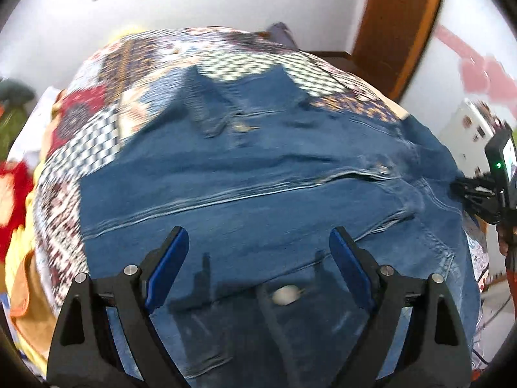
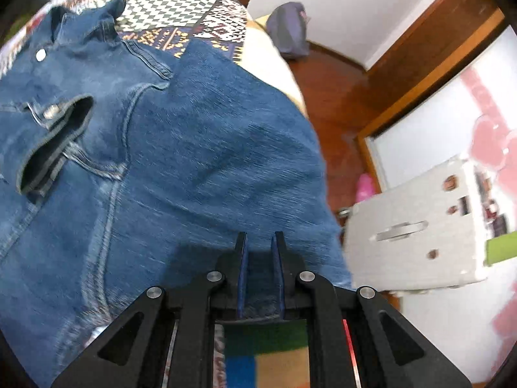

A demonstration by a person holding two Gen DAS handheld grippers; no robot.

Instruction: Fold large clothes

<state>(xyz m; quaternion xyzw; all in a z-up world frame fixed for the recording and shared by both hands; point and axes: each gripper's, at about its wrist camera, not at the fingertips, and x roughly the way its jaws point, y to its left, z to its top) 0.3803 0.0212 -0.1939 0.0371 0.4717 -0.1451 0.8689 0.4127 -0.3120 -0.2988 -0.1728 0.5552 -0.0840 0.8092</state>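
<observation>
My right hand-held gripper [image 2: 260,242] is clamped on a fold of the denim jacket [image 2: 181,148], the cloth bunched between its blue pads at six o'clock in the right wrist view. My left hand-held gripper [image 1: 258,249] hangs over the jacket with its jaws spread wide and nothing between them.

The risk, as I judge it: with only one edge pinched, a pull could drag the whole jacket across the bed instead of folding it. The thick denim might also slip from the narrow pinch. An open cuff [image 2: 53,142] lies at nine o'clock and may flop out of any fold.

The jacket lies spread front-up on a patchwork quilt [image 1: 106,103], collar [image 1: 210,97] at twelve o'clock. Beyond, I see white walls, a wooden door frame [image 1: 397,29] at one o'clock and bright clothes [image 1: 13,190] heaped at nine.
</observation>
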